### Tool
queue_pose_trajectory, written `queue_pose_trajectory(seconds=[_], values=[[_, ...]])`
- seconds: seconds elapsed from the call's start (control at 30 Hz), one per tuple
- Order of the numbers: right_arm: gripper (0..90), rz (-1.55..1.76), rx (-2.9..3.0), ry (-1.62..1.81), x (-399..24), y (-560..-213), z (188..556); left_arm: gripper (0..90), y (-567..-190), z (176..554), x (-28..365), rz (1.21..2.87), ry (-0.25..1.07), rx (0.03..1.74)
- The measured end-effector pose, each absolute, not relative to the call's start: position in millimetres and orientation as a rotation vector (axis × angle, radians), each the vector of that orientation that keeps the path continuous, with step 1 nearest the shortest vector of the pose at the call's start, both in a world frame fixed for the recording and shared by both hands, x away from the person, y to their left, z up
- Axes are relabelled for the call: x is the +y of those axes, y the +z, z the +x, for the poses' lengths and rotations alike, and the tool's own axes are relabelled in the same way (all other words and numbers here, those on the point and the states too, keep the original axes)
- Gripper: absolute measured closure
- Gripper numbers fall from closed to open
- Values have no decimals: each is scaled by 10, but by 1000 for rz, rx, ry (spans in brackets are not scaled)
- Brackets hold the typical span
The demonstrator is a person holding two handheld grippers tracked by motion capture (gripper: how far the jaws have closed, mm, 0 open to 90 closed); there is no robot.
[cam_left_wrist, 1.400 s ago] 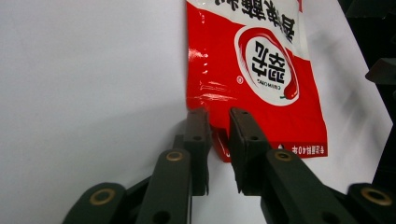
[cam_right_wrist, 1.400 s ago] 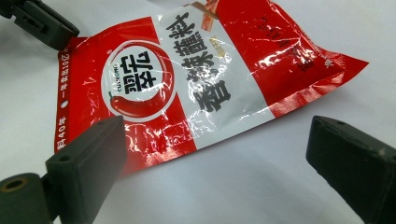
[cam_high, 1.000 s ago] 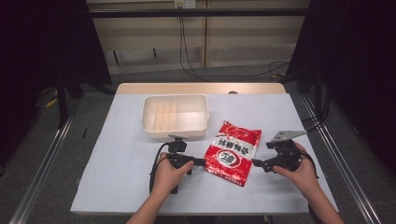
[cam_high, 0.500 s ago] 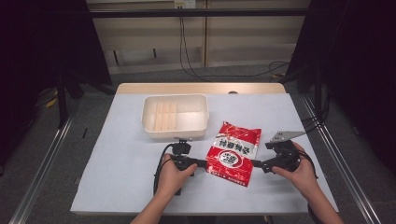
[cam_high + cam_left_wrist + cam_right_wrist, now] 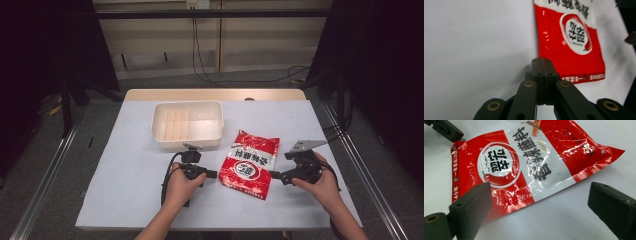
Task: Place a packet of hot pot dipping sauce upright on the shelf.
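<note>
Red-and-white packet (image 5: 250, 163) lies flat at centre frame below the tray (image 5: 161, 135)—approach step, judged: left gripper (image 5: 212, 174) jaws closed and empty beside it, right gripper (image 5: 274, 175) jaws spread—next move probably calls for closing on an edge.

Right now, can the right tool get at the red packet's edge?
Probably yes. The right tool is open beside the red packet, its jaws wide in the right gripper view with the packet's edge just ahead and only bare white table between. The left tool is shut at the opposite edge.
</note>
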State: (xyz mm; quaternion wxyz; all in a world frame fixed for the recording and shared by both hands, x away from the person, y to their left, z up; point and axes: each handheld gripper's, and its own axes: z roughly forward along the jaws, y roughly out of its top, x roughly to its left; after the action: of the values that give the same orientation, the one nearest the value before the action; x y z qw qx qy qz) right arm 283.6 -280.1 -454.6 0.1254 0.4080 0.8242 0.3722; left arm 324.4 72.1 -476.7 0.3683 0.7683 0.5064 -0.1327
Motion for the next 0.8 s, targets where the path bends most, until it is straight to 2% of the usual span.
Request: queue_pose_trajectory(seconds=[0.1,0.17,0.37,0.8], values=[[52,1186,2401,1087,-2803,-4543,2834,727,-4753,3212,690,1972,-354,1289],[52,1187,2404,1084,-2802,-4540,2834,682,-4760,3203,682,1963,-352,1294],[52,1179,2409,1079,-2791,-4547,2831,626,-4788,3186,692,1917,-405,1316],[52,1187,2412,1078,-2787,-4544,2832,593,-4791,3153,641,1872,-469,1308]])
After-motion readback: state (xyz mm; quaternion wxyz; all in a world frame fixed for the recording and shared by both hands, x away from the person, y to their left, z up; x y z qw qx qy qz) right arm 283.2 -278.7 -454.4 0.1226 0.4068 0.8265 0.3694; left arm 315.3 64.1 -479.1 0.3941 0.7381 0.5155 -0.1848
